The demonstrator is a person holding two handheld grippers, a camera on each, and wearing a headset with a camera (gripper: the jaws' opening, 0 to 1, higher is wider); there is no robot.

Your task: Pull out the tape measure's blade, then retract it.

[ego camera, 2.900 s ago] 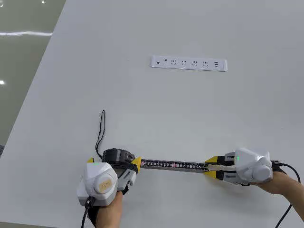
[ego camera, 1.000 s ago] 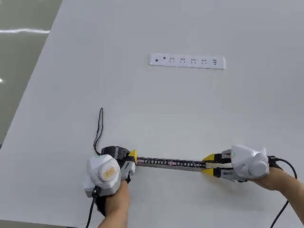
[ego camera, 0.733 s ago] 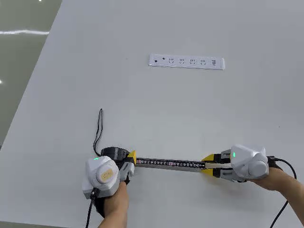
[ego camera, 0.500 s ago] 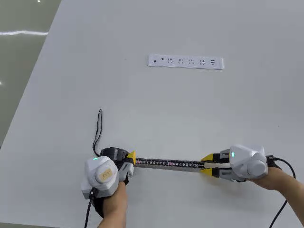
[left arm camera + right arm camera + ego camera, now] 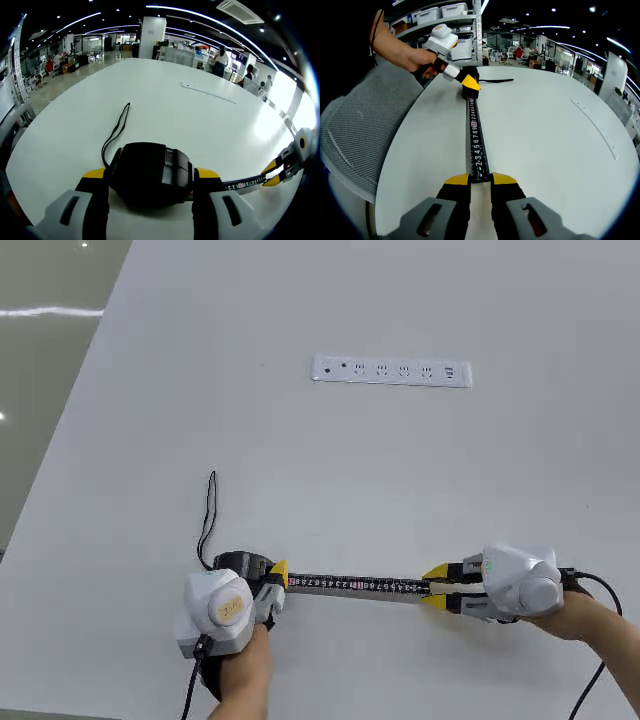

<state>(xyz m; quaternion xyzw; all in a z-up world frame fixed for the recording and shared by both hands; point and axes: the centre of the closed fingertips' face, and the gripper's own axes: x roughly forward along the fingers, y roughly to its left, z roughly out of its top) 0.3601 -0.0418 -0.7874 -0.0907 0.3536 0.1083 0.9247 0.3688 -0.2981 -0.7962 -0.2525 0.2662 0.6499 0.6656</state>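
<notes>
Item: black, rounded plastic tape measure case [image 5: 150, 170], resting near the front edge of the white table [image 5: 300, 460]. The left tool [image 5: 150, 174] clamps it across its sides, jaws spread to case width.

Dark numbered blade [image 5: 355, 585]: drawn out low along the table, long axis left to right, tip pointing right. The tip is pinched in the nearly closed right tool [image 5: 481, 178].

Step, as judged: pull-out complete or nearly so.

Next: bring the tip straight back along the blade's line to the case mouth, with the case held firm.

You have a white power strip [image 5: 391, 371] lying far across the white bench [image 5: 300, 460]; glossy grey-green floor [image 5: 40, 360] lies left.
</notes>
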